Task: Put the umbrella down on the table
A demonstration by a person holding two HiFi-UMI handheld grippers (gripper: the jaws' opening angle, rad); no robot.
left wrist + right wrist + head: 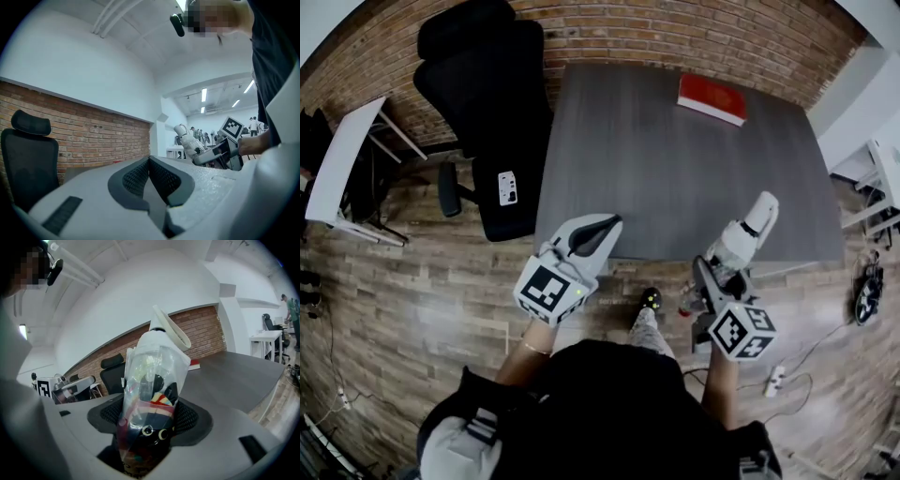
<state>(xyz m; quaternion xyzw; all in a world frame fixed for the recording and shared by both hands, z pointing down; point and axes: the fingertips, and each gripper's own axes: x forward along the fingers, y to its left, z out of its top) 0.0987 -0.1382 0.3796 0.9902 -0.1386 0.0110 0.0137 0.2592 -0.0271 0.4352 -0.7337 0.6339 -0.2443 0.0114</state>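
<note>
My right gripper point(719, 272) clamps the sleeved folding umbrella point(750, 227) over the worktop's point(675, 159) near edge at 5 o'clock. My left gripper point(592, 236) is closed and empty. Released here, I think the umbrella could roll off the edge, and its slick plastic sleeve point(154, 376) may slip.

2 tools: left tool point(598, 230), right tool point(150, 418). 1 umbrella point(752, 223). 1 grey worktop point(675, 169). 1 red book point(711, 98) on it. 1 blk office chair point(487, 103). 1 white side desk point(342, 159), far left. 2 marker cubes point(546, 289), 1 per tool. Bkgd ppl point(253, 124): several, too small for exact cnt.
</note>
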